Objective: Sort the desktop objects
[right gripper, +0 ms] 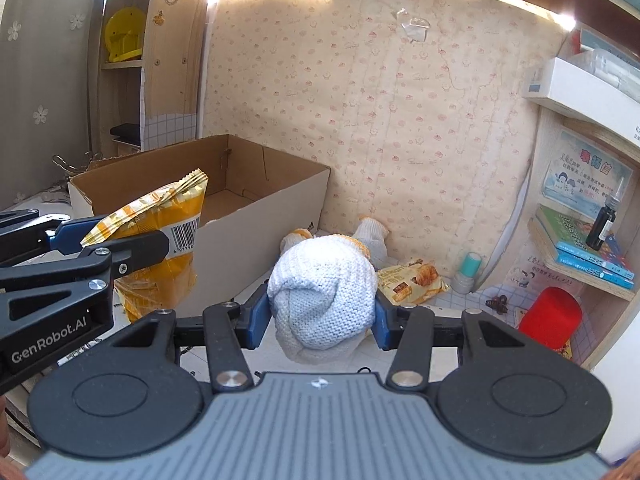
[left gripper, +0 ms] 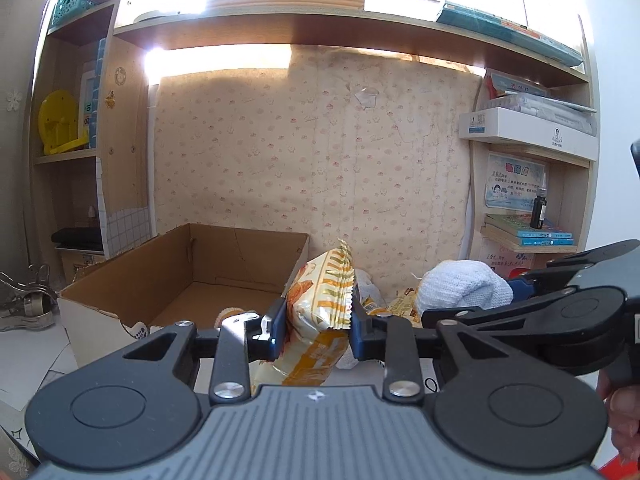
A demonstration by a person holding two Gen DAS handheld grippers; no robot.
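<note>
The left gripper (left gripper: 318, 330) is clamped on a yellow-and-white crinkled plastic snack bag (left gripper: 320, 300), its blue pads pressing the bag's two sides; the bag stands upright between them, its serrated top seal rising above the fingers and its lower part hanging below. In the right wrist view the same bag (right gripper: 160, 236) is held up off the table, just in front of the near wall of the open brown cardboard box (right gripper: 240, 208), with a barcode showing on its side.

The right gripper (right gripper: 318, 316) is closed around a white knitted bundle of cloth (right gripper: 324, 296), which fills the gap between the blue pads and bulges above and below them. In the left wrist view that bundle (left gripper: 464, 288) sits just to the right of the snack bag.

Beyond the bundle, a second orange snack packet printed with croissants (right gripper: 412, 280) lies flat on the table near the patterned back wall, and a red cylindrical container (right gripper: 550, 316) stands further right.
</note>
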